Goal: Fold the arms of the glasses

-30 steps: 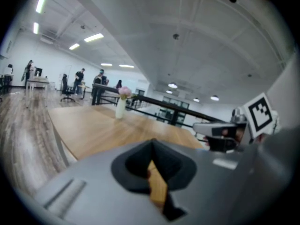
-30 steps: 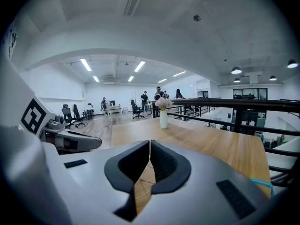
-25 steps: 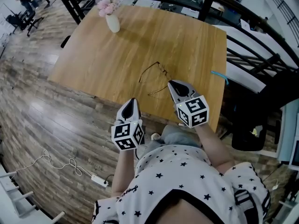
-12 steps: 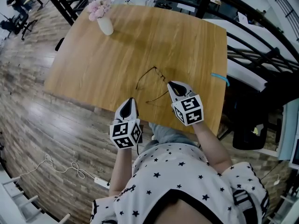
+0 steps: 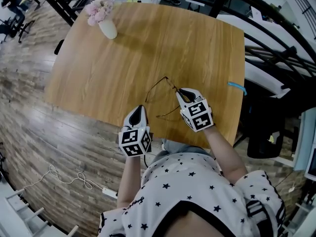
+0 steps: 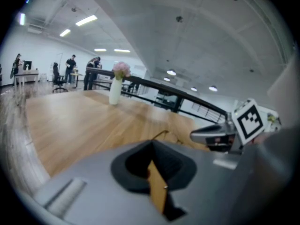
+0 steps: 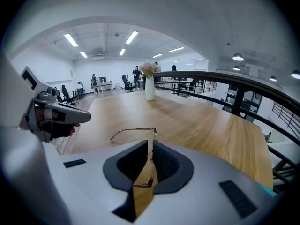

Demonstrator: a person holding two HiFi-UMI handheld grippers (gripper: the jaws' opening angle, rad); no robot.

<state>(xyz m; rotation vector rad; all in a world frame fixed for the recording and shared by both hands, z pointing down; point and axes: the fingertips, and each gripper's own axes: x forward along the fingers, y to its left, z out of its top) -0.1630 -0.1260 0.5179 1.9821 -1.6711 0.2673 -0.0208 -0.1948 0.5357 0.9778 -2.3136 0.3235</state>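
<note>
Right claw lower, glasses just beyond its closed tips

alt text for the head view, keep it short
Open wire glasses lie on a wooden table, arms unfolded; a person holds the right gripper at them and the left gripper at the table's near edge, both shut. A vase of pink flowers stands at the far left corner.

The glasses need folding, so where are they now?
The glasses lie unfolded on the wooden table near its front edge in the head view, just left of the right gripper.
</note>
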